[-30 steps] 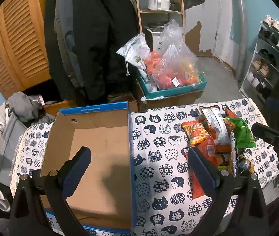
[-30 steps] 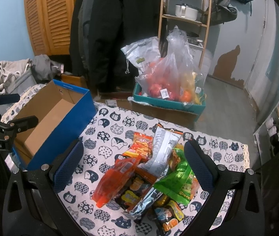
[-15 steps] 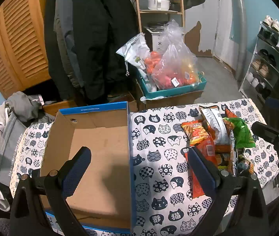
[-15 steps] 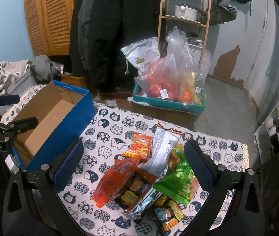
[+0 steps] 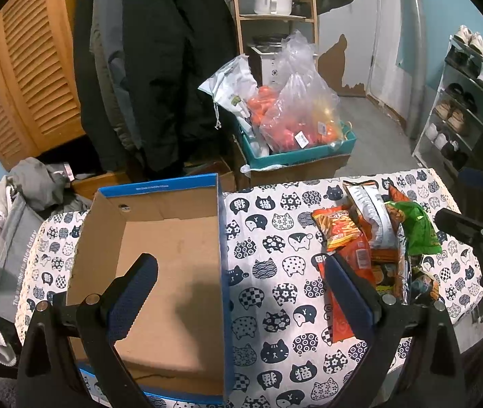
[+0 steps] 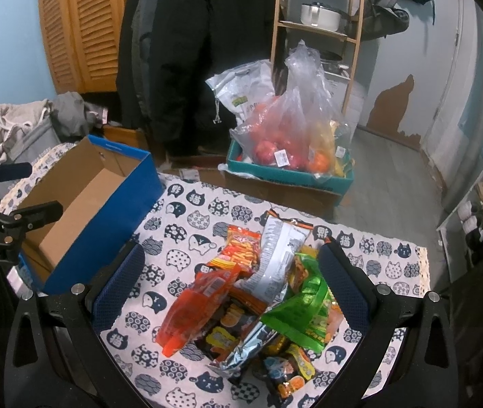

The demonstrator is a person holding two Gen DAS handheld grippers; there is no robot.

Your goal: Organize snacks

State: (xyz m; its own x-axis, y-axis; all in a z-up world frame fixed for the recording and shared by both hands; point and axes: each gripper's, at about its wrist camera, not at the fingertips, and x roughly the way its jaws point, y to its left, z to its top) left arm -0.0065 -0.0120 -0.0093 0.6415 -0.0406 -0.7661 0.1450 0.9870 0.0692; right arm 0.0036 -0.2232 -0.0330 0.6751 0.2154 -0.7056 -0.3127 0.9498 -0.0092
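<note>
Both grippers hang above the surface point(image 5: 275, 289) with their jaws spread wide and nothing between them. The left gripper point(image 5: 238, 285) hovers over the empty cardboard box point(image 5: 159, 258), which sits on the left of the cat-print cloth. The right gripper point(image 6: 231, 275) hovers above the snack pile point(image 6: 255, 302), which lies on the right, well apart from the box.

The packets overlap loosely, so a careless pinch could likely catch two at once or drag a neighbour off the near edge. The slick foil ones may slip from the pads, and a hard squeeze could crush what is inside.

Counted: one box and two grippers. The pile shows at least six packets, among them a green packet point(image 6: 302, 309), a translucent orange packet point(image 6: 193, 306) and a silver packet point(image 6: 280, 255); more may be buried underneath.
</note>
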